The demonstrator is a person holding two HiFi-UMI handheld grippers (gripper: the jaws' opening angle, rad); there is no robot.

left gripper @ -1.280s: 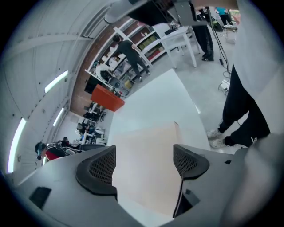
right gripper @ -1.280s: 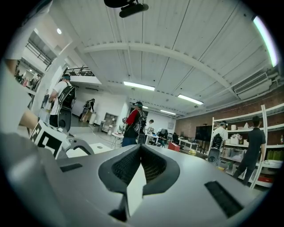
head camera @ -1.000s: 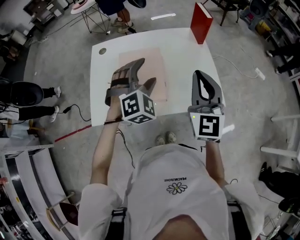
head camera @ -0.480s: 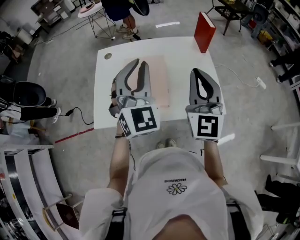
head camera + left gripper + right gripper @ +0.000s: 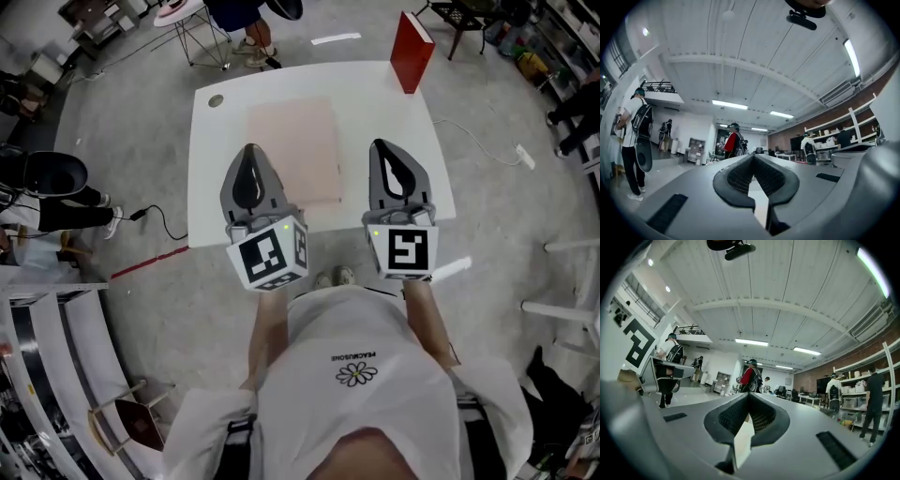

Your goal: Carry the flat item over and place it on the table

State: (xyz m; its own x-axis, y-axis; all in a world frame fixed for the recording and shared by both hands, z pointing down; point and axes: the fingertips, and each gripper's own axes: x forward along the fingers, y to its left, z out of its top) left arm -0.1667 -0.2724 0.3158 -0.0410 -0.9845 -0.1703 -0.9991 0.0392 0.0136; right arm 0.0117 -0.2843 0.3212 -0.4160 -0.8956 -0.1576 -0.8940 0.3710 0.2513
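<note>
Pink flat sheet (image 5: 292, 150) lies on white table (image 5: 217, 150), red panel (image 5: 412, 49) at corner.

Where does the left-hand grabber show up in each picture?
Head view: left gripper, shut, left of centre, overlapping the white table.
Left gripper view: its own closed jaws fill the bottom.
Right gripper view: its marker cube, far left.
Shared landmark: person in red, beyond the jaws in both gripper views.

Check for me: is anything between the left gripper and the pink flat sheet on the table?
Nothing visible. The left gripper, its jaws just closed on nothing, hangs over the near-left corner of the pink flat sheet. The red box stands at the far right corner of the table, clear of both.
</note>
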